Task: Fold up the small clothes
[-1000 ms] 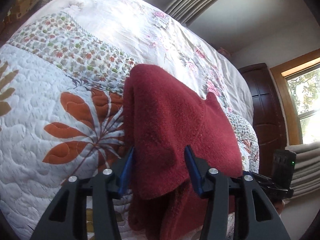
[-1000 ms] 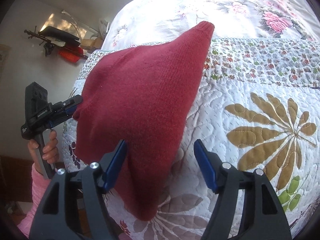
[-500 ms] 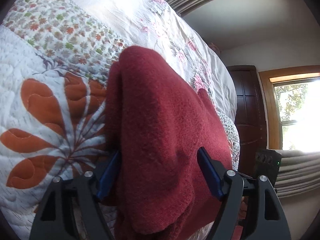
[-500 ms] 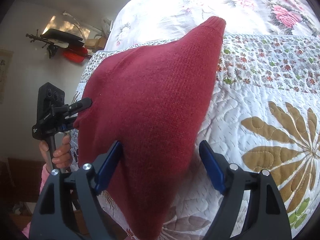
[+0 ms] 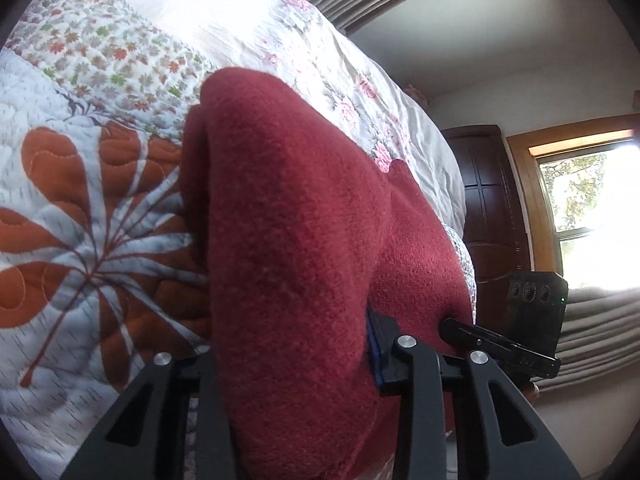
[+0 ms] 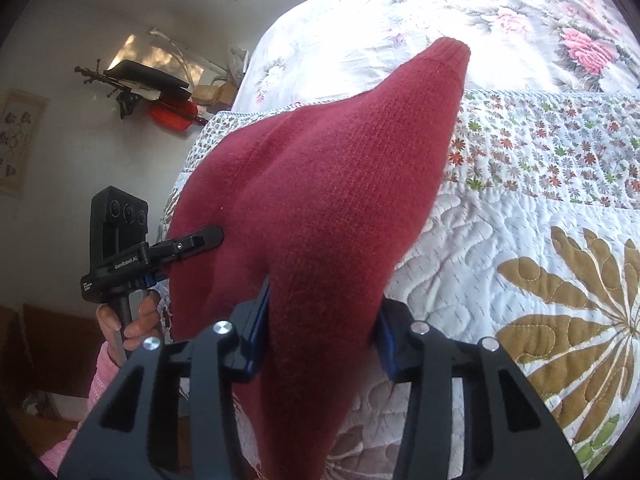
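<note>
A dark red knit sweater (image 5: pixel 288 216) lies bunched on the quilted bed, its near edge hanging over the side. In the left wrist view my left gripper (image 5: pixel 292 360) is shut on a thick fold of it; one blue pad (image 5: pixel 374 348) shows and the cloth hides the other. The right wrist view has the sweater (image 6: pixel 328 184) running away to a ribbed cuff (image 6: pixel 448 50). My right gripper (image 6: pixel 322 332) is shut on its near fold, both pads pressed into the knit. Each gripper appears in the other's view: the right gripper (image 5: pixel 496 344), and the left gripper (image 6: pixel 180 248) held by a hand (image 6: pixel 136 320).
The bed has a white quilt (image 6: pixel 560 280) with leaf and flower prints and a rose-print sheet (image 6: pixel 520 20) farther back. A dark wooden door (image 5: pixel 488 208), a window (image 5: pixel 588 200) and curtains stand beyond the bed. A tripod and red object (image 6: pixel 168 112) sit by the wall.
Both grippers have moved forward over the sweater's near edge, and their fingers have drawn in from wide open until they squeeze the folds.
</note>
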The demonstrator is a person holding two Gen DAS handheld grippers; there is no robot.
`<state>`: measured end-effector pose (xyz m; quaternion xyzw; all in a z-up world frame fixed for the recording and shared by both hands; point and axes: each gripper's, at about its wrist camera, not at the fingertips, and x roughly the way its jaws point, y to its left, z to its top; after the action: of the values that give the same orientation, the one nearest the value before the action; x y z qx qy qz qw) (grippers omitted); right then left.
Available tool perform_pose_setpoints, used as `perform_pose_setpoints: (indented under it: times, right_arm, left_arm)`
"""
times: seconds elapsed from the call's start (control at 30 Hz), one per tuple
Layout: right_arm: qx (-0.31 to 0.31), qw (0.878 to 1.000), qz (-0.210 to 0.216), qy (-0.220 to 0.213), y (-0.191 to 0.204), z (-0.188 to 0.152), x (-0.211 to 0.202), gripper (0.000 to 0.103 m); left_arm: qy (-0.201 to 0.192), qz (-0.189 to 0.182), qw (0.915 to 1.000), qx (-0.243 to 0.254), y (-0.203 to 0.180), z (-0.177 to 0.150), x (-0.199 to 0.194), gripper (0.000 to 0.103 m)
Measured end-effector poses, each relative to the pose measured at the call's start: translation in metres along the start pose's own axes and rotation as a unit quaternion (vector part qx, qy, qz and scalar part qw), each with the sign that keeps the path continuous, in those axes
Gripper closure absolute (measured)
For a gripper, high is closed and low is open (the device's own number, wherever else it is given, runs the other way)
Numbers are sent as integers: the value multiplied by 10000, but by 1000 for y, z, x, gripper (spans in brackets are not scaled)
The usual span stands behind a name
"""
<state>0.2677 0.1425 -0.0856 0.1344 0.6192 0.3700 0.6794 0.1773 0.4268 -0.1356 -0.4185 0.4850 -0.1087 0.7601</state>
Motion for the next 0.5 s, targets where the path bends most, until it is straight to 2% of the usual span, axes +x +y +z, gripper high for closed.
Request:
perform_pose_setpoints:
  times: [0.27, 0.5]
  right_arm:
    - [-490, 9985, 85, -220, 2, -41, -67, 63]
    - [-593, 9973, 55, -424, -17, -104, -135, 63]
  left_arm:
    - [-87, -311, 9993, 187, -51, -57, -3, 69]
    - [-98, -372, 9975, 591, -111, -118, 11, 69]
